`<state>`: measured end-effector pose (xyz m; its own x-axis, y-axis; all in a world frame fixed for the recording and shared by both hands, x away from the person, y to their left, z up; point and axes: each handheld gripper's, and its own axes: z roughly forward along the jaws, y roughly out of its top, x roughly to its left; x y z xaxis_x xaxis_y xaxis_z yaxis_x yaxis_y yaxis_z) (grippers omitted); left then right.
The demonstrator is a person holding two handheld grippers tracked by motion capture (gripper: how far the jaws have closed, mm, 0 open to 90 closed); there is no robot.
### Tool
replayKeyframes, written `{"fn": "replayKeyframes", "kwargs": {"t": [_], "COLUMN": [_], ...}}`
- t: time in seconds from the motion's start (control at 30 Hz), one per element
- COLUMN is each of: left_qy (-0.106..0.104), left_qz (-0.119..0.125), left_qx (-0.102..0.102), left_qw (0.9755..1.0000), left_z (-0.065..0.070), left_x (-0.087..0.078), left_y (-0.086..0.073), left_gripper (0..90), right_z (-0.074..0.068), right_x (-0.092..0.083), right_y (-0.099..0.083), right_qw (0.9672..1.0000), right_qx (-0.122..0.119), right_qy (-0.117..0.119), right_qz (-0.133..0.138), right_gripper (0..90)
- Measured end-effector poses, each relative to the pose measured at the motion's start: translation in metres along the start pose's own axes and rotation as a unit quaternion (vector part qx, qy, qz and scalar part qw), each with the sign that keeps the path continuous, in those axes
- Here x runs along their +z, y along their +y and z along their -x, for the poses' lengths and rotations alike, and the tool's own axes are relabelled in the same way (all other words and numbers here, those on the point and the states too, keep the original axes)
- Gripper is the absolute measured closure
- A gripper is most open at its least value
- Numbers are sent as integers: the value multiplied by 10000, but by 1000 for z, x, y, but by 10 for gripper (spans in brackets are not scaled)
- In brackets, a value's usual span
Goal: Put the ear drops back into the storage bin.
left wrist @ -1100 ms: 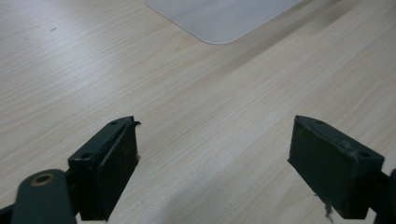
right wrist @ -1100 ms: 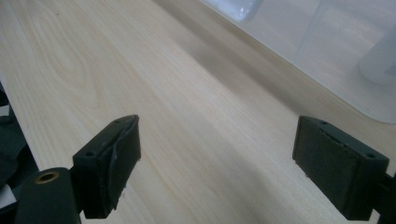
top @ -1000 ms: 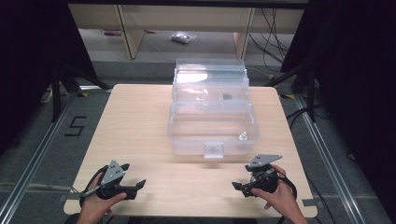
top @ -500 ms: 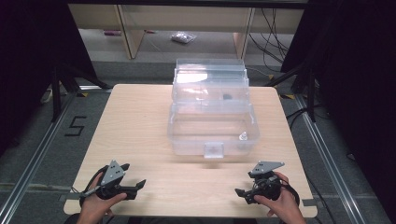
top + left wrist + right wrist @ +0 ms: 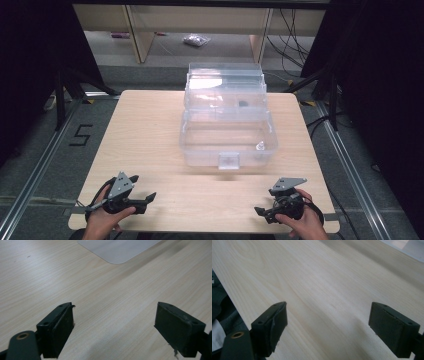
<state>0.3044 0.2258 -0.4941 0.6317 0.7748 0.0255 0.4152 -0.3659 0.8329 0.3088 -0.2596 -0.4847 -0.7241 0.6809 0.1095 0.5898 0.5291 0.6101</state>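
A clear plastic box (image 5: 227,125) with stepped open tiers stands at the middle back of the wooden table (image 5: 145,135). A small dark item (image 5: 243,104) lies in its upper tier and a small clear piece (image 5: 259,146) in the lower one. My left gripper (image 5: 149,201) rests near the front left edge, jaws wide apart and empty (image 5: 113,312), with a corner of the box (image 5: 117,250) ahead. My right gripper (image 5: 261,214) sits near the front right edge, also open and empty (image 5: 328,312), over bare wood.
A front latch (image 5: 228,160) juts from the box toward me. Beyond the table are wooden shelf legs (image 5: 137,35), a plastic bag (image 5: 196,40) on the floor and cables (image 5: 295,35) at the right. A "5" mark (image 5: 80,135) is on the floor at left.
My right gripper has drawn back toward the table's front edge and slightly right. The left gripper and the box have stayed put.
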Motion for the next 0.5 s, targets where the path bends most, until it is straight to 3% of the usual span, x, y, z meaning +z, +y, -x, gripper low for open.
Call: {"fn": "replayKeyframes", "kwargs": {"t": [0.1,0.13,0.37,0.43,0.47,0.5], "left_qy": [-2,-1,-15,-13,-12,-12], "left_qz": [17,12,19,19,19,21], "left_qx": [-1,1,-20,-21,-20,-23], "left_qw": [10000,10000,10000,10000,10000,10000], "left_z": [0,0,0,1,1,1], "left_x": [0,0,0,0,0,0], "left_y": [0,0,0,0,0,0], "left_gripper": [151,151,151,151,151,151], "right_z": [-1,1,-3,-2,-4,-3], "right_x": [1,1,2,1,1,2], "right_y": [-3,-4,-10,-11,-13,-14], "right_qw": [10000,9999,9997,9995,9996,9996], "right_qx": [-2,-111,-29,-127,9,-132], "right_qy": [-75,-93,-140,-150,-162,-176], "right_qz": [22,-28,-189,-254,-223,-170], "right_gripper": [162,162,163,163,163,162]}}
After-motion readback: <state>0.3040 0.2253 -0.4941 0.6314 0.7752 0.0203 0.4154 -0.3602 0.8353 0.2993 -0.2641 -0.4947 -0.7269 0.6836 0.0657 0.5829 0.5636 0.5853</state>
